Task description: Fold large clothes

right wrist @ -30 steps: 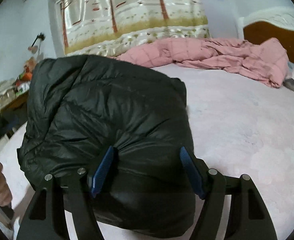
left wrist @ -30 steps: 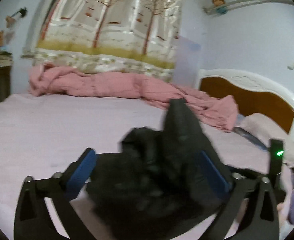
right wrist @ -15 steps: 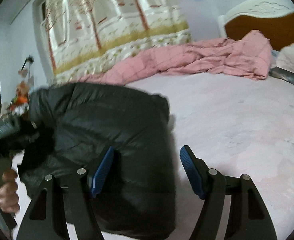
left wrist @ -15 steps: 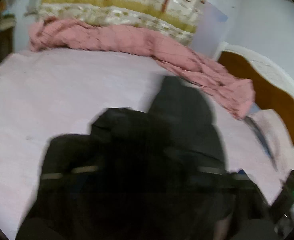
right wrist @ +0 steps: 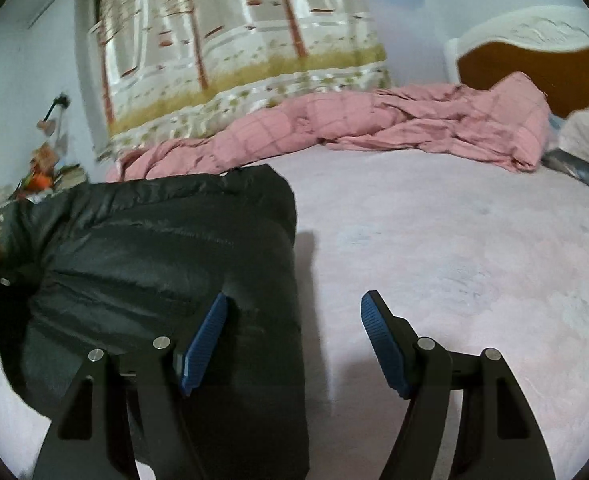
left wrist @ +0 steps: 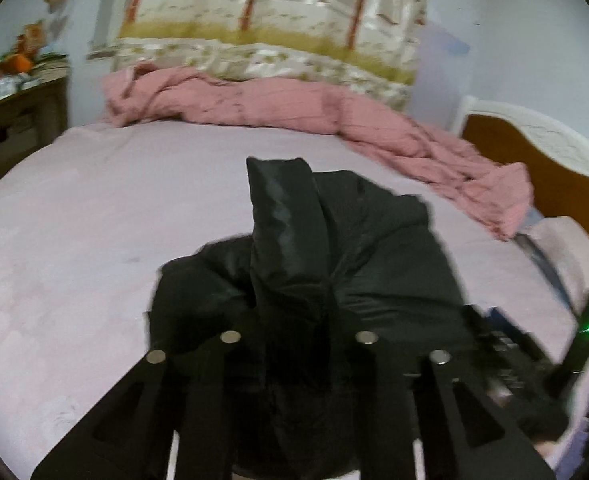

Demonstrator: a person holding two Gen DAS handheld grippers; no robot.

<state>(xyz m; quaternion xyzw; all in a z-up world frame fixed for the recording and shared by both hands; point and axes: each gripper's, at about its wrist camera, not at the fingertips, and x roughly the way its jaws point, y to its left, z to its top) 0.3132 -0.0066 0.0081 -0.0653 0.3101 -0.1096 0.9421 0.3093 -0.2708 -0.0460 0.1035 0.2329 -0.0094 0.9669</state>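
Note:
A black puffer jacket [left wrist: 334,264] lies bunched on the pink bed sheet [left wrist: 94,208]. My left gripper [left wrist: 294,320] is shut on a fold of the jacket; its pads are hidden in the fabric, and a flap stands up between the arms. In the right wrist view the jacket [right wrist: 154,260] is a folded block at the left. My right gripper [right wrist: 294,344] is open and empty, with its left blue pad [right wrist: 204,344] against the jacket's right edge and its right pad [right wrist: 382,344] over bare sheet [right wrist: 454,264].
A crumpled pink quilt [left wrist: 294,108] lies along the far side of the bed, below a tree-print curtain [left wrist: 270,20]. A brown and white headboard [left wrist: 542,160] is at the right. A cluttered wooden desk [left wrist: 10,96] stands at the left.
My left gripper has closed on the jacket, having been open around it. My right gripper has slid right, off the jacket, and stayed open.

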